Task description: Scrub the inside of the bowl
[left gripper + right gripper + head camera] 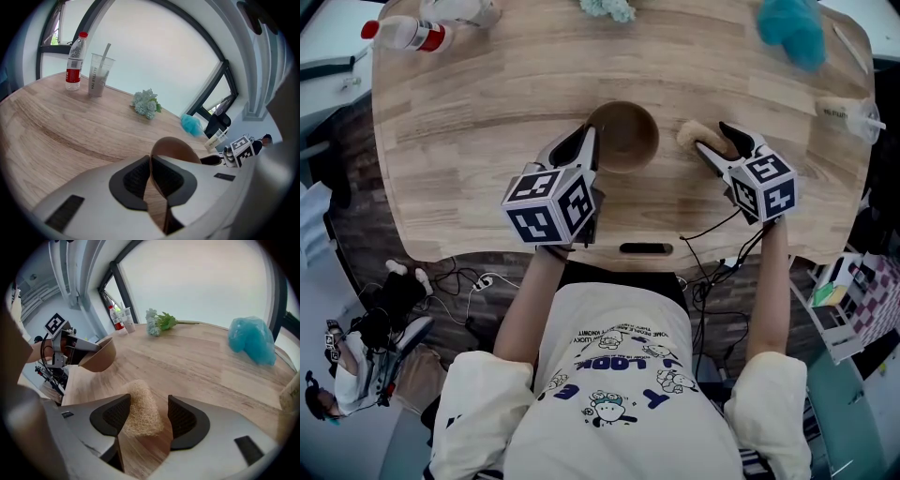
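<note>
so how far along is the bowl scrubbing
Done: left gripper clamped on the rim of the bowl. In hand: right gripper open around the loofah scrubber lying on the table, not gripping it. Left: the scrubber isn't in the bowl; whether scrubbing already happened can't be told.

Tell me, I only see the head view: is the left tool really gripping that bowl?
Observer: Yes. The left gripper has its jaws closed on the bowl wall, one pad inside, one outside.
Operator: And the tan lump on the right?
Observer: A fibrous scrubber. It lies between the right gripper jaws, which stand open, with a gap at one pad.
Operator: What's clipped at the top edge?
Observer: Pale flowers with green stems, lying on the table.
</note>
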`<state>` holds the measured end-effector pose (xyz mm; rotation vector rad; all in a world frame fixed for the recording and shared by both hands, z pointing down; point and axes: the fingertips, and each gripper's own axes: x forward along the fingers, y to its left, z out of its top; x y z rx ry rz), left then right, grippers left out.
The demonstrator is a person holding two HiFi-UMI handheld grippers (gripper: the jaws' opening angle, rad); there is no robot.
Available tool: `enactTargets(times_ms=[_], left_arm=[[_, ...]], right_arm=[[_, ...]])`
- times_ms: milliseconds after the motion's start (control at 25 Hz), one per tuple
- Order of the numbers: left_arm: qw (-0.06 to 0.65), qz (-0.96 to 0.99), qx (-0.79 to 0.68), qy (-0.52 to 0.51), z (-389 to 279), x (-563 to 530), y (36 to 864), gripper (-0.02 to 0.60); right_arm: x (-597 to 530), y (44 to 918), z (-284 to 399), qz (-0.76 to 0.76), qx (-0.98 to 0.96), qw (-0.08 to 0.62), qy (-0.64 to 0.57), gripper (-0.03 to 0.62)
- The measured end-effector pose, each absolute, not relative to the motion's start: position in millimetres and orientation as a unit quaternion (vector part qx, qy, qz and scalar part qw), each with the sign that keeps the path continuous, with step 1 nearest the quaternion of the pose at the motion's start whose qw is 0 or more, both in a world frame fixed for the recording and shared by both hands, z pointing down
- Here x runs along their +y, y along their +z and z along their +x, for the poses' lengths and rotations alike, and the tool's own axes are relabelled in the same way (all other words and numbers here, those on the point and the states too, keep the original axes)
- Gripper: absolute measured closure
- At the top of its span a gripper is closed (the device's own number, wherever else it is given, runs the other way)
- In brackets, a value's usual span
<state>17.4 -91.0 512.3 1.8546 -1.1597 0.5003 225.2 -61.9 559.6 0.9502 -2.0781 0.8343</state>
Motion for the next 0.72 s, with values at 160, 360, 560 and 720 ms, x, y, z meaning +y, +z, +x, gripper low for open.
enactTargets(times_ms=[160, 360, 560, 720], left_arm=[[0.440, 0.740, -0.466, 0.203, 16.8, -87.9, 516.9, 0.538], [0.444, 0.737, -0.465, 0.208, 14.8, -83.4, 519.5, 0.538], [0.440, 0.734, -0.469, 0.218, 8.8, -81.8, 519.3, 0.538], [0.435, 0.734, -0.472, 0.220, 0.4, -81.4, 517.0, 0.538]], right_arm=[[-53.1, 560.7, 211.8, 0.351, -0.808, 0.344, 0.326, 0.387], [-43.1, 559.4, 194.9, 0.350, -0.809, 0.312, 0.354, 0.421], [-45.1, 550.9, 194.3, 0.406, -0.794, 0.262, 0.369, 0.444], [-48.8, 534.8, 195.5, 0.456, -0.784, 0.214, 0.364, 0.451]])
